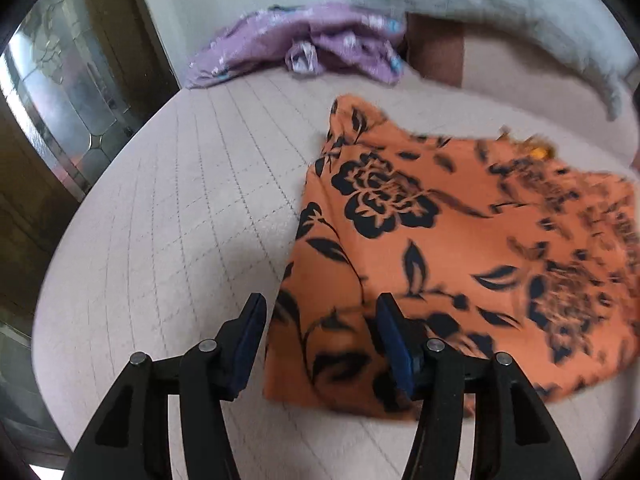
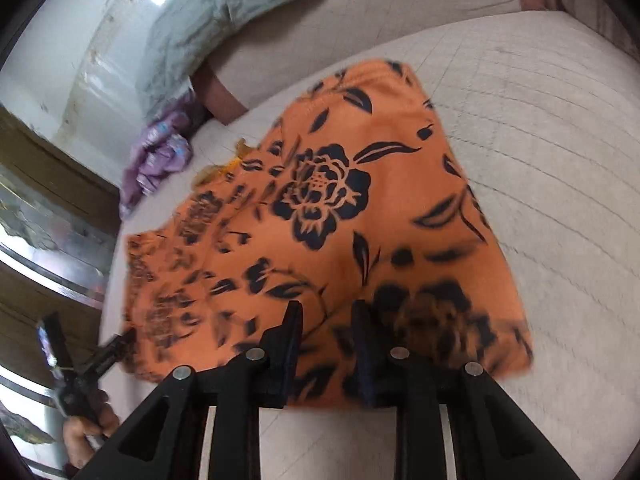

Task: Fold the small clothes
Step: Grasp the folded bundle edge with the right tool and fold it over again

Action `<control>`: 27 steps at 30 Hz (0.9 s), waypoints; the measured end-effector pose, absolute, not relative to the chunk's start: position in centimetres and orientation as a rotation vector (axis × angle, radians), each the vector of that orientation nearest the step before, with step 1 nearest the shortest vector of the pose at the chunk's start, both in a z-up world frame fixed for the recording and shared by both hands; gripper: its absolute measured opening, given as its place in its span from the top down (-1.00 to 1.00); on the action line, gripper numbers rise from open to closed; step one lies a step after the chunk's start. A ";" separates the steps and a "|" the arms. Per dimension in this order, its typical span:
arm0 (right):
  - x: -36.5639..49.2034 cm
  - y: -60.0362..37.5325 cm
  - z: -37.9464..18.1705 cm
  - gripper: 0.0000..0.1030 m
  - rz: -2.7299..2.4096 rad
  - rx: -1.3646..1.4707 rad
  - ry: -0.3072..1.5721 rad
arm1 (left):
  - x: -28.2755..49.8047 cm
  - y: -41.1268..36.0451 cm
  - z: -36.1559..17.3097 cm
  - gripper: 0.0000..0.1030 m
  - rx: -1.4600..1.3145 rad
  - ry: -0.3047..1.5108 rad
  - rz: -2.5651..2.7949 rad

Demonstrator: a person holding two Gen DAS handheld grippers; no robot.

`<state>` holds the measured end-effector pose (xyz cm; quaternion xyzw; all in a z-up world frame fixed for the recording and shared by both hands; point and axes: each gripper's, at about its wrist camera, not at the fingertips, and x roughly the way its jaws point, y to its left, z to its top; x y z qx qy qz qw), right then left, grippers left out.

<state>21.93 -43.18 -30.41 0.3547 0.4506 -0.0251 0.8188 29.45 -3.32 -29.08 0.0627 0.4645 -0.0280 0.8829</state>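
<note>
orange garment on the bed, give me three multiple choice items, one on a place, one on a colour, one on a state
1. Where does the purple cloth lie relative to the orange garment?
A. on top of it
B. apart, farther up the bed
C. under it

2. What colour is the flower print on the orange garment?
A. white
B. green
C. black

3. How do the jaws of the left gripper stand?
A. apart, pressing nothing
C. clamped on the purple cloth
B. shut on a pillow

Answers: 1 B, bare bed shows between them. 2 C, dark flowers and leaves cover it. 3 A, a clear gap shows between the pads.
</note>
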 end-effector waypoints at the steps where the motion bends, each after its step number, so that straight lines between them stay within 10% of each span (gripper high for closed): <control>1: 20.7 -43.4 -29.8 0.32 -0.030 0.800 0.930 | 28.7 -3.2 -28.9 -0.15 0.118 0.958 -0.074; 3: 19.0 -43.7 -29.4 -0.50 -0.025 0.859 0.902 | 27.0 -3.6 -28.4 -0.15 0.112 0.932 -0.126; 4: 18.1 -43.9 -29.3 -0.56 -0.039 0.896 0.885 | 26.3 -4.0 -28.1 -0.16 0.126 0.908 -0.149; 20: 17.2 -47.9 -36.0 -0.56 -0.209 1.350 0.716 | 29.4 -5.9 -30.4 -0.31 0.179 0.966 -0.146; 23: 18.2 -48.4 -36.2 -0.39 -0.227 1.340 0.656 | 30.0 -5.4 -30.1 -0.31 0.163 0.958 -0.133; 25: 19.0 -48.5 -36.0 0.24 -0.234 1.312 0.665 | 30.6 -4.3 -29.9 -0.31 0.122 0.962 -0.116; 27: 19.5 -48.4 -36.4 0.43 -0.233 1.287 0.708 | 31.1 -2.9 -29.6 -0.31 0.092 0.958 -0.075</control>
